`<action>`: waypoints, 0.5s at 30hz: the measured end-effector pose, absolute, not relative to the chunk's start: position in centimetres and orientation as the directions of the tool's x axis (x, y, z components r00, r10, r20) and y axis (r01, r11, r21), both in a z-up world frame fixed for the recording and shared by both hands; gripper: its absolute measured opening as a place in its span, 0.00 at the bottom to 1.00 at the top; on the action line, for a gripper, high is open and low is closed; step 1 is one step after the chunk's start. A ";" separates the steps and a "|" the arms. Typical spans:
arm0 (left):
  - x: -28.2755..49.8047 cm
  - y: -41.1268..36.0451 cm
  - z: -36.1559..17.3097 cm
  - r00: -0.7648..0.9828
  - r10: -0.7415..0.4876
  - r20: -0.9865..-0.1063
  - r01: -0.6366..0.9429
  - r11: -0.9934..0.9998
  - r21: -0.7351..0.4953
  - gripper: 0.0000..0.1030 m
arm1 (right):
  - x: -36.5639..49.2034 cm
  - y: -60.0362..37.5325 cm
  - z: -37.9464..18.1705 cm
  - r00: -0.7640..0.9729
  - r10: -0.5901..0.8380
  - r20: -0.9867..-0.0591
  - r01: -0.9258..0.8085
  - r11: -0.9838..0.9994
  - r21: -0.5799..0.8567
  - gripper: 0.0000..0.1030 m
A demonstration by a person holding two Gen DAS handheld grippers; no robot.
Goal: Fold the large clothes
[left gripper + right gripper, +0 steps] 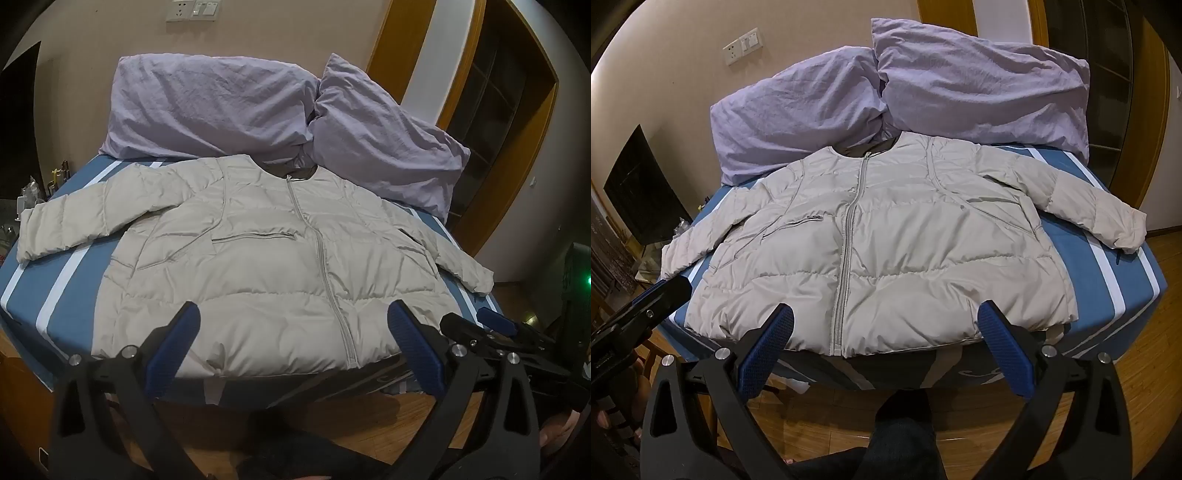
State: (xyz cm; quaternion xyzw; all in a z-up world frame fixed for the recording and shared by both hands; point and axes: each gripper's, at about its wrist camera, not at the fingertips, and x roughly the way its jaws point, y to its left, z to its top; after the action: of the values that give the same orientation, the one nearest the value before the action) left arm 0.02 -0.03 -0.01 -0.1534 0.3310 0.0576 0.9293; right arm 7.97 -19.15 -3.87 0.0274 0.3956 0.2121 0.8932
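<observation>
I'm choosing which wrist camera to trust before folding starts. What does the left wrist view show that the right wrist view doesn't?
Only the left wrist view: a green light at the right edge, and the right gripper beside the bed's near right corner.
Only the right wrist view: a dark screen against the left wall, and the left gripper at the near left corner.
Both: the pale puffer jacket zipped and spread flat on the striped bed, two lilac pillows, both grippers open.
</observation>
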 end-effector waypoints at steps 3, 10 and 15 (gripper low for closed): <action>0.1 0.0 0.0 0.773 0.007 -0.635 -0.211 0.946 -0.247 0.98 | 8.0 -19.1 -3.9 0.598 0.401 -0.695 -0.357 0.909 0.217 0.98; 0.5 0.2 -0.2 0.771 0.007 -0.637 -0.213 0.945 -0.247 0.98 | 8.0 -19.1 -3.9 0.599 0.401 -0.694 -0.358 0.908 0.216 0.98; 0.6 0.6 -0.4 0.771 0.005 -0.636 -0.212 0.945 -0.249 0.98 | 8.0 -19.1 -3.9 0.598 0.401 -0.694 -0.358 0.908 0.217 0.98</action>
State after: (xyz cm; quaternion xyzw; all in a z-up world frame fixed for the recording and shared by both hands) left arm 0.64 0.65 -0.40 -0.1552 0.3331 0.0584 0.9282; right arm 8.05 -19.12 -3.85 0.0274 0.3950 0.2124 0.8934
